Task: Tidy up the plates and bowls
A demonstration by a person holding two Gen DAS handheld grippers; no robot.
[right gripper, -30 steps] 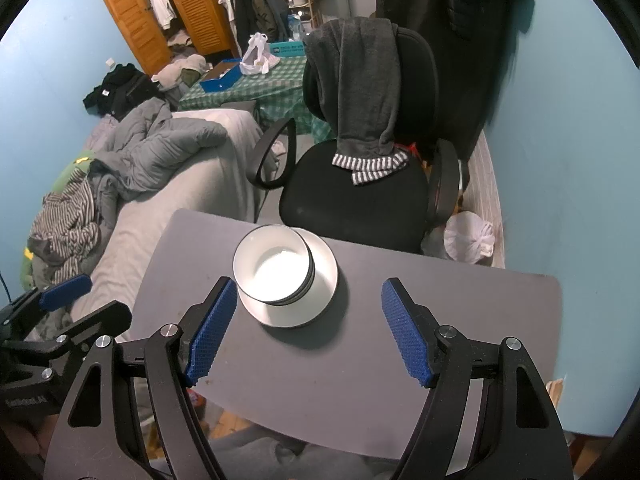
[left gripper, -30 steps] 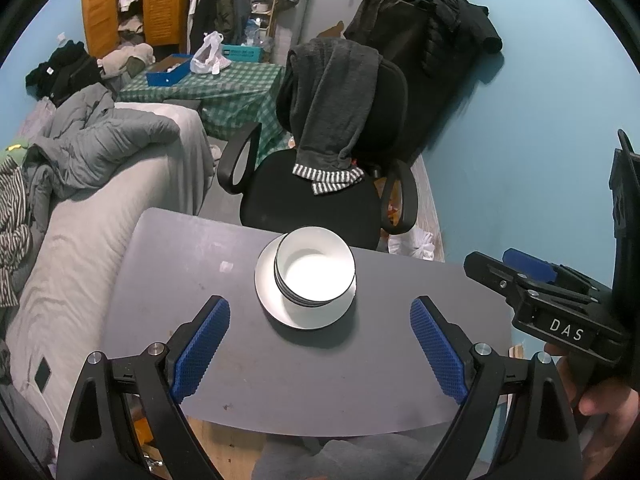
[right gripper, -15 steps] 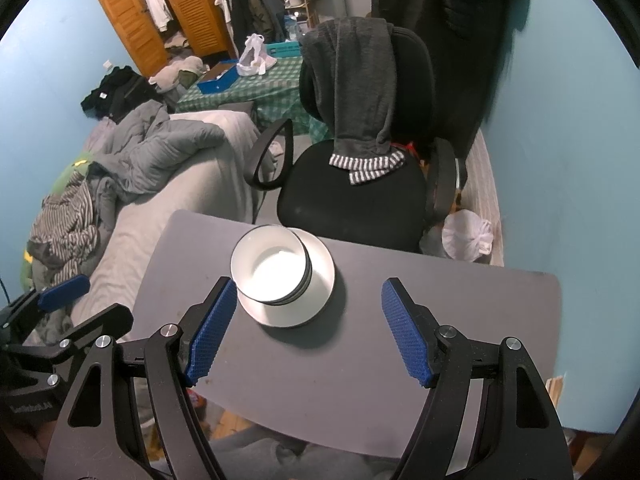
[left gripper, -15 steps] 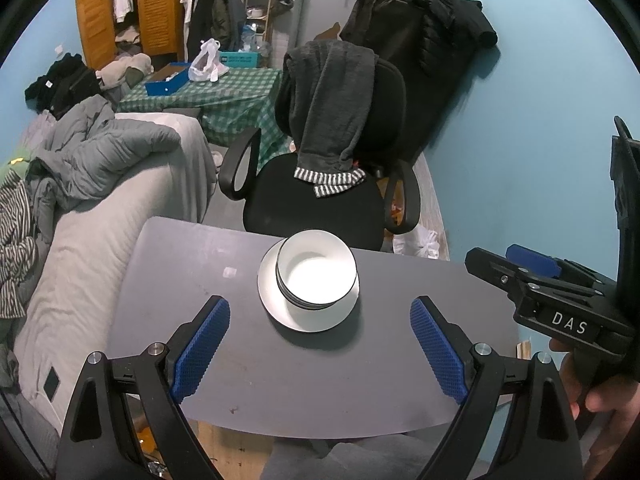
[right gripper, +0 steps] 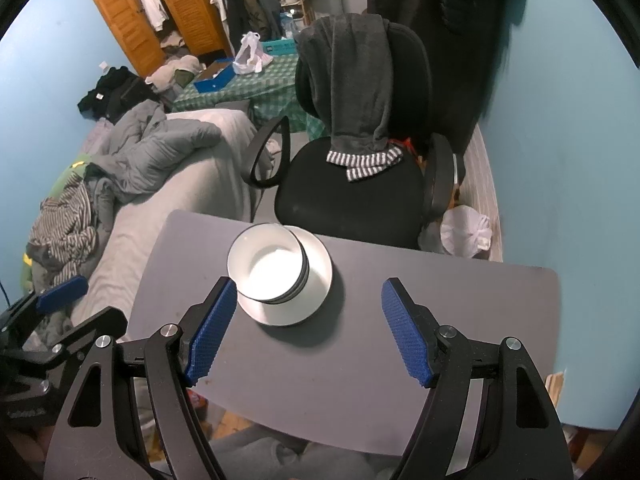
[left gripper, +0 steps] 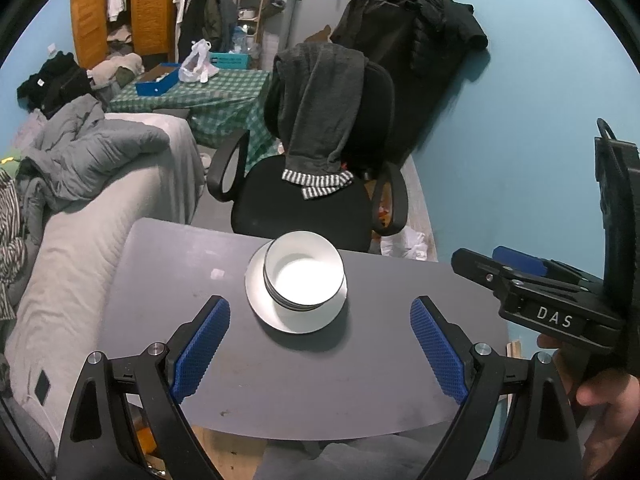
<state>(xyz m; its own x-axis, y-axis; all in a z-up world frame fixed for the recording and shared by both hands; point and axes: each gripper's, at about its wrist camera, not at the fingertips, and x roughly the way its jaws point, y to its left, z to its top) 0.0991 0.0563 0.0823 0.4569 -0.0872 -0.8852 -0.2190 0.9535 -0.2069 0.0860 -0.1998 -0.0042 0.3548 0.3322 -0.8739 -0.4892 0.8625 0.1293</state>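
Left wrist view shows the left gripper (left gripper: 320, 338) with its jaws spread wide and nothing between the blue ribbed pads (left gripper: 202, 346), hovering above the near part of a grey table (left gripper: 168, 280). Straight ahead of the gap, clear of both pads, sits the stack of white bowls (left gripper: 305, 276) with dark rims, nested together and resting on a white plate (left gripper: 264, 308); how many bowls are in the stack cannot be told for sure. To the right, off the table edge, the right gripper (left gripper: 520, 268) appears side-on, with a label reading DAS and a hand (left gripper: 600, 396) on its handle. From the right wrist view, the right gripper (right gripper: 306, 328) likewise has its jaws spread apart and empty, the stack of bowls (right gripper: 267, 270) and plate (right gripper: 316, 280) lying ahead and left of centre, the left pad overlapping the plate's near edge in the picture. At lower left the left gripper (right gripper: 60, 308) shows beside the table (right gripper: 440, 288). Beyond the table's far edge stands a black office chair (left gripper: 304, 208) with a dark grey garment (left gripper: 320, 108) draped over its back, a grey bed (left gripper: 80, 240) with a rumpled duvet to the left, and blue walls around.
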